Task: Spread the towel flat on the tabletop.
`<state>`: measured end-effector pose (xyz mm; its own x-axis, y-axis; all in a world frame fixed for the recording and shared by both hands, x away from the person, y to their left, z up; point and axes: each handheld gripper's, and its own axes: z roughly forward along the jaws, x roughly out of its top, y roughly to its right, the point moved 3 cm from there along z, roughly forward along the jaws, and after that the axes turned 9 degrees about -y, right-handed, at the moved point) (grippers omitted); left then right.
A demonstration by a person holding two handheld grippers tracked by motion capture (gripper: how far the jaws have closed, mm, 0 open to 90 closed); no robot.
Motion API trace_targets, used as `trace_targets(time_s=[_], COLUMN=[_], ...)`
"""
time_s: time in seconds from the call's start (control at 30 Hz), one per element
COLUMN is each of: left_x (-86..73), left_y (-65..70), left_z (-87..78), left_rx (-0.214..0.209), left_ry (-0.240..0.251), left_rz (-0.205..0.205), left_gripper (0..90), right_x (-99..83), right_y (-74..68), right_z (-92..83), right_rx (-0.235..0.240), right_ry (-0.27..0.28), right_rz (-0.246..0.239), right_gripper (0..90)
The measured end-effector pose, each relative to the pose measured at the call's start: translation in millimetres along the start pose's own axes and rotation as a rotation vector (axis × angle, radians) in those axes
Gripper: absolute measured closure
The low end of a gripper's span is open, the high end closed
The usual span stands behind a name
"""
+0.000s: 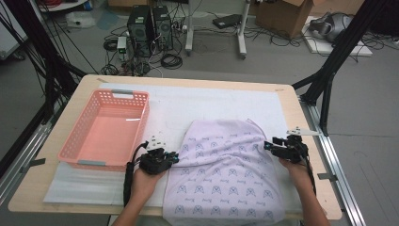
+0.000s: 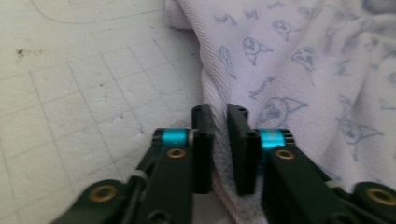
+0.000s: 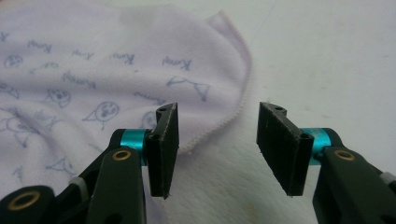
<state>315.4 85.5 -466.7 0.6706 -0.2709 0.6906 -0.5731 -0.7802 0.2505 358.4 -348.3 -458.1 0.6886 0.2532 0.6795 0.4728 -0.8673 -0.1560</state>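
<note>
While the person's two forearms come in from the near edge of the table [image 1: 301, 108], each hand sets its tool at one side of the lilac printed towel [image 1: 226, 174], which lies spread across the white foam mat [image 1: 188, 103] on the near right part of the table, its near end hanging a little over the edge. At the towel's left side the left tongs [image 1: 170, 157] straddle the hem: in the left gripper view the left tongs [image 2: 220, 140] stand only narrowly apart, with the pinkish edge of the towel [image 2: 289, 70] running up through the slot, though the pads do not clearly press on it. Placed so, they seem set to pinch that hem for a fold. Across the cloth, the right tongs [image 1: 272, 146] sit at the towel's right edge; the right gripper view shows them roughly half open with nothing held, the stitched curved edge of the towel [image 3: 93, 70] lying just beyond and below the left pad, so this side looks like a reach, not yet a grasp. Farther off to the left, the pink plastic basket [image 1: 77, 141] waits empty, probably for the folded towel.
</note>
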Motion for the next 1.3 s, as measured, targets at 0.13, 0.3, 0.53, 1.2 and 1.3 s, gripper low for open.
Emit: trace_targets(time_s=[0.13,0.3,0.53,1.2,1.3], left_x=[10.1,26.2,37.1,72.7,73.0], left_y=[-2.7,-1.4,-6.8,6.2,15.9], left_z=[0.7,6.8,13.3,79.6,83.5], left_rx=[-0.005,-0.019,0.025,0.055,0.101], left_ry=[0.060,0.083,0.086,-0.018,-0.032], left_rz=[-0.001,0.010,-0.038,0.042,0.152], left_gripper=[55.3,52.6,66.0,51.8,58.8], right_x=[-1.3,-3.7,-26.3,-18.9,-18.5], right_y=[-9.4,-10.7,9.0,-3.3,-1.8], right_z=[14.6,7.9,-22.1,-31.9,-31.1], right_rx=[-0.028,-0.071,-0.156,-0.059,-0.060], right_ry=[-0.074,-0.099,-0.108,0.037,0.034], right_rz=[-0.031,-0.090,-0.042,-0.082,-0.076], right_gripper=[56.6,88.1,88.5,64.6,64.6])
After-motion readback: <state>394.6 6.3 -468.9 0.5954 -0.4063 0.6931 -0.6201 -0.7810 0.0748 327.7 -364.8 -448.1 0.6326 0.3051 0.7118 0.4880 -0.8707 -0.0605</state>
